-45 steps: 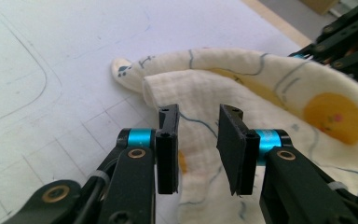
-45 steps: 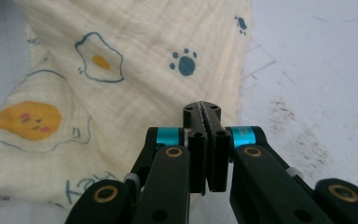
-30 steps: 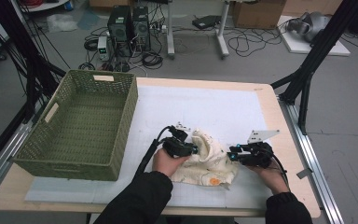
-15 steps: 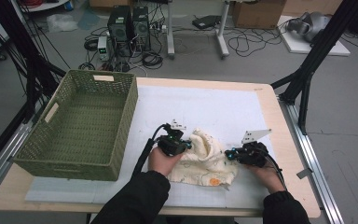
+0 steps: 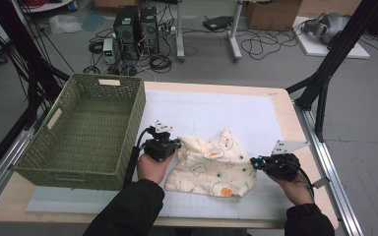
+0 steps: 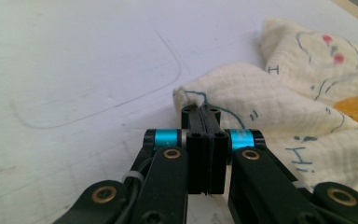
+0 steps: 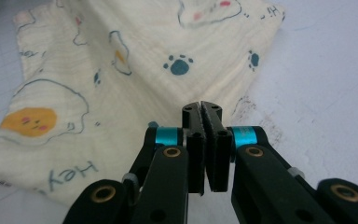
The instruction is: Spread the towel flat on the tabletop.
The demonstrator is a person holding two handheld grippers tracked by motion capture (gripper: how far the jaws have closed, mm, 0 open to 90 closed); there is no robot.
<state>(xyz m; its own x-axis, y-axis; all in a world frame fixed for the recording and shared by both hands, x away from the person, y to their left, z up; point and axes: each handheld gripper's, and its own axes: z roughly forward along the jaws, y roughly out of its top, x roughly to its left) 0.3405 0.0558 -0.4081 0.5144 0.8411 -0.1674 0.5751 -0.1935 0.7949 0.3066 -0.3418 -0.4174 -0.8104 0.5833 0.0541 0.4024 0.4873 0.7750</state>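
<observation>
So the cream cloth (image 5: 211, 167) with the egg and paw prints is lying rumpled in the lower middle of the high view, on the white mat (image 5: 216, 110), right of the green wicker basket (image 5: 86, 130). Left gripper (image 5: 173, 144) is clamped on its left corner, and the right gripper (image 5: 254, 163) is pinched tight at the right edge, though I can't tell if any fabric's actually caught there. Looks like early days to me: corners grabbed, but the spreading or folding isn't done and the basket holds nothing.
</observation>
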